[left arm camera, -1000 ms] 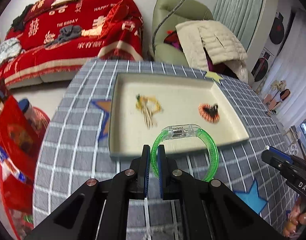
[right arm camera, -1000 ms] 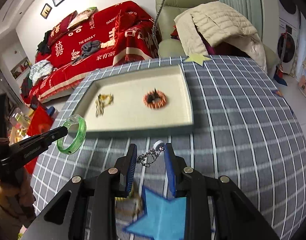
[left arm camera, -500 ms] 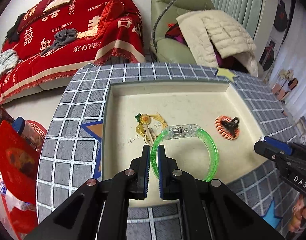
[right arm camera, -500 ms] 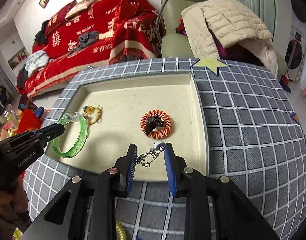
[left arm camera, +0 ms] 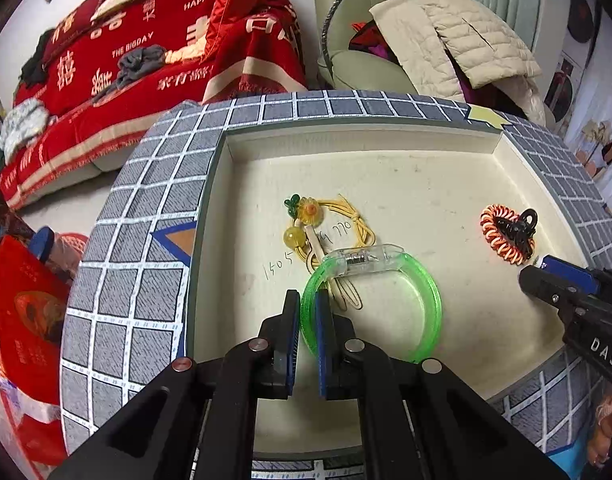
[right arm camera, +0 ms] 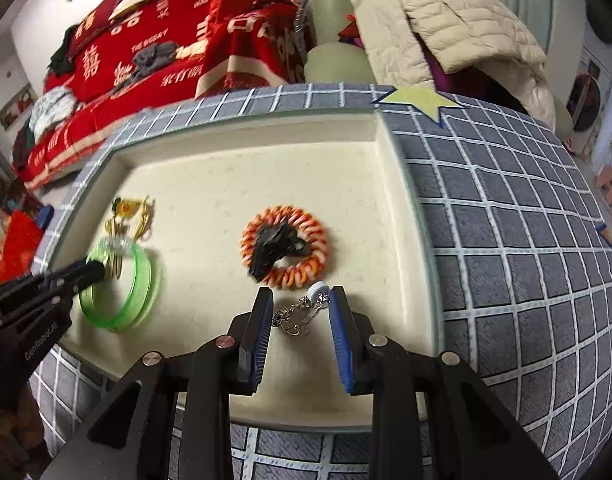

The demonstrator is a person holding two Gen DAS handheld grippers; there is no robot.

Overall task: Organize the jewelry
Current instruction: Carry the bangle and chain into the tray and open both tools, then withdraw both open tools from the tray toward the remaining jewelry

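My left gripper (left arm camera: pixel 306 300) is shut on the rim of a green translucent bangle (left arm camera: pixel 430 292), which hangs low over the cream tray (left arm camera: pixel 386 136) just in front of a yellow corded charm (left arm camera: pixel 326 224). In the right wrist view the bangle (right arm camera: pixel 143 280) and left gripper (right arm camera: pixel 93 270) sit at the tray's left. My right gripper (right arm camera: pixel 301 300) is low over the tray floor with its jaws opening. A silver chain with a white bead (right arm camera: pixel 297 314) lies loose between them. An orange coil hair tie with a black claw clip (right arm camera: pixel 285 252) lies just beyond.
The tray (right arm camera: pixel 386 152) rests on a round table with a grey checked cloth (right arm camera: pixel 506 240). Red bags (left arm camera: pixel 21 312) stand at the table's left. A red-covered sofa (left arm camera: pixel 145 52) and a green armchair with a beige jacket (left arm camera: pixel 446 40) are behind.
Both grippers moved forward from the cloth to over the tray. The bangle now hangs by the yellow charm. The right jaws have widened and the chain sits by the orange hair tie.
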